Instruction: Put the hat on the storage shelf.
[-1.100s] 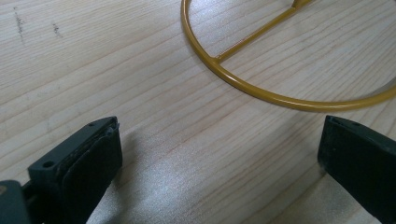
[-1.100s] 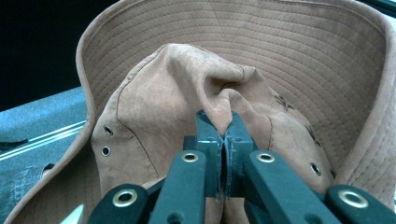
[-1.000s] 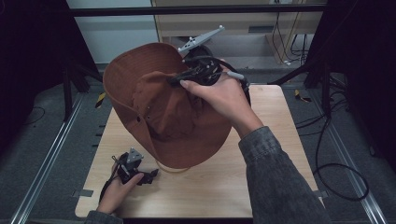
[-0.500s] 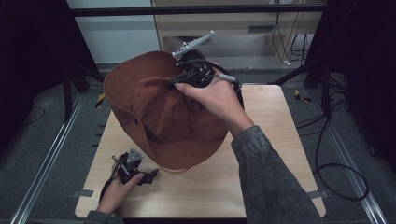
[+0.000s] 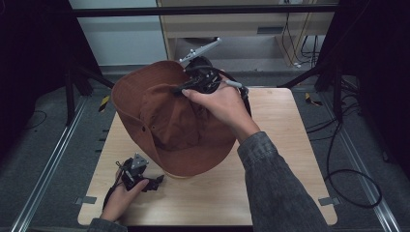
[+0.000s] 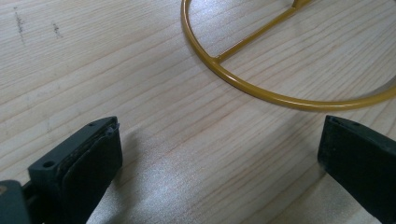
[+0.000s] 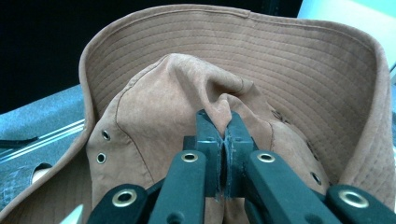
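A brown brimmed hat (image 5: 169, 121) hangs tilted over the middle of the wooden table (image 5: 285, 159), held up by its crown. My right gripper (image 5: 186, 89) is shut on a pinched fold of the hat's crown (image 7: 187, 88), and the brim curves up behind the jaws. Near the table's front left corner, my left gripper (image 5: 157, 181) rests low, held by a hand. Its jaws stand wide open over bare wood, with nothing between its fingers (image 6: 88, 163). A yellow wire ring (image 6: 261, 88) lies on the wood just past them; a sliver of this ring (image 5: 169, 173) peeks out below the hat's brim.
A wooden cabinet (image 5: 241, 24) and cables stand beyond the table's far edge. Metal rails (image 5: 48, 169) run along the floor on both sides. Black frame legs (image 5: 333, 72) stand at the back right.
My right gripper has carried the hat slightly toward the far side and tilted it; the left gripper has stayed put.
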Tool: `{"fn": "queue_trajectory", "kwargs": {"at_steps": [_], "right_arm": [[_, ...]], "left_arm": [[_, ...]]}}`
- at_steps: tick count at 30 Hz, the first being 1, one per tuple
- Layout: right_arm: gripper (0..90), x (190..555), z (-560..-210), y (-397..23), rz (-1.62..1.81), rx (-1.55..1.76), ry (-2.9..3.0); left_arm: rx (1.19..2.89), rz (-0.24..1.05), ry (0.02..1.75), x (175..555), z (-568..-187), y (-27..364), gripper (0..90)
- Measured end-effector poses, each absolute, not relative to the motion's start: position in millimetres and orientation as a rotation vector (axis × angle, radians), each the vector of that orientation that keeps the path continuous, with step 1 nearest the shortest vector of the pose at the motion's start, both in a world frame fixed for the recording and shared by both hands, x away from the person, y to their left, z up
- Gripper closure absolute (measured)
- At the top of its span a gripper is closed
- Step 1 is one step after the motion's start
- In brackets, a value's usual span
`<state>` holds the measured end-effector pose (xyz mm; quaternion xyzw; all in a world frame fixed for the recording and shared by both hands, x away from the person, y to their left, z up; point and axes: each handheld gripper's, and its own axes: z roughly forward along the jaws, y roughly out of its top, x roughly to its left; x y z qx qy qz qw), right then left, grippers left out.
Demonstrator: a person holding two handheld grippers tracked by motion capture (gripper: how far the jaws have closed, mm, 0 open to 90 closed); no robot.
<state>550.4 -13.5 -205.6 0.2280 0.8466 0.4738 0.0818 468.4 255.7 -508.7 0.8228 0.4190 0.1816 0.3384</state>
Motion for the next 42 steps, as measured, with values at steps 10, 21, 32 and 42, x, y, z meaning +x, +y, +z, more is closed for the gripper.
{"fn": "queue_trajectory", "kwargs": {"at_steps": [10,21,32,42], "right_arm": [[87.3,554.0,-211.0,-8.1,1.409,0.688,2.541],[86.7,555.1,-216.7,-1.1,1.364,0.673,2.564],[86.4,558.6,-224.5,0.2,1.353,0.697,2.575],[86.0,563.4,-232.0,-2.5,1.367,0.723,2.581]], "left_arm": [[2.144,0.473,1.091,468.4,-508.7,255.7,0.0],[2.143,0.473,1.091,468.4,-508.7,255.7,0.0],[2.145,0.474,1.091,468.4,-508.7,255.8,0.0],[2.143,0.474,1.092,468.4,-508.8,255.7,0.0]]}}
